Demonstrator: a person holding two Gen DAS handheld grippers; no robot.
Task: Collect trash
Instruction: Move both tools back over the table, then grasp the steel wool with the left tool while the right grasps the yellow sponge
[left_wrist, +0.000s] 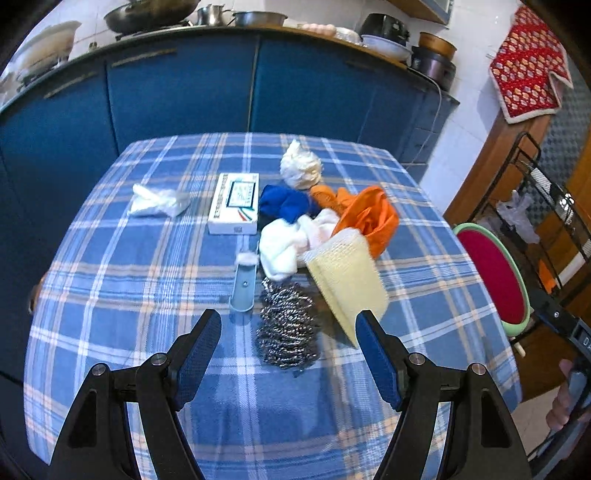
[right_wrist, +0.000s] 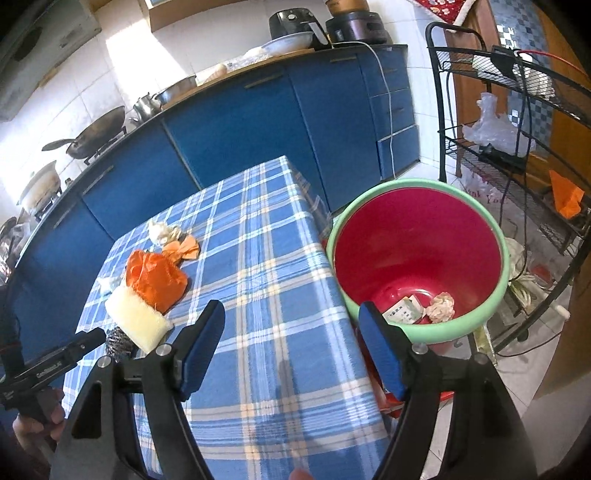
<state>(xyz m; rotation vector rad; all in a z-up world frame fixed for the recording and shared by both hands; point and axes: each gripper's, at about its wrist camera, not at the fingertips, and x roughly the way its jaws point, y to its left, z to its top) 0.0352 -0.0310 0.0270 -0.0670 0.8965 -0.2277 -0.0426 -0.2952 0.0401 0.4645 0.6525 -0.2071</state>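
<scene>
On the blue plaid tablecloth (left_wrist: 147, 332) lies a heap of items: a steel-wool scrubber (left_wrist: 286, 325), a yellow sponge (left_wrist: 347, 280), a white cloth (left_wrist: 284, 247), an orange plastic bag (left_wrist: 369, 214), a blue cloth (left_wrist: 286, 203) and a white crumpled wad (left_wrist: 300, 168). A white box (left_wrist: 234, 203) and clear plastic wrap (left_wrist: 159, 201) lie further left. My left gripper (left_wrist: 288, 317) is open, with the scrubber between its fingertips, untouched. My right gripper (right_wrist: 291, 309) is open and empty over the table's right edge, beside a red bin (right_wrist: 406, 236) that holds crumpled paper (right_wrist: 441, 306) and a small carton (right_wrist: 402, 312).
Blue kitchen cabinets (left_wrist: 184, 96) stand behind the table, with pots and a wok on the counter. A black wire rack (right_wrist: 517, 155) stands right of the bin. A grey-blue scoop (left_wrist: 243, 288) with a cotton tuft (left_wrist: 246, 257) lies by the heap.
</scene>
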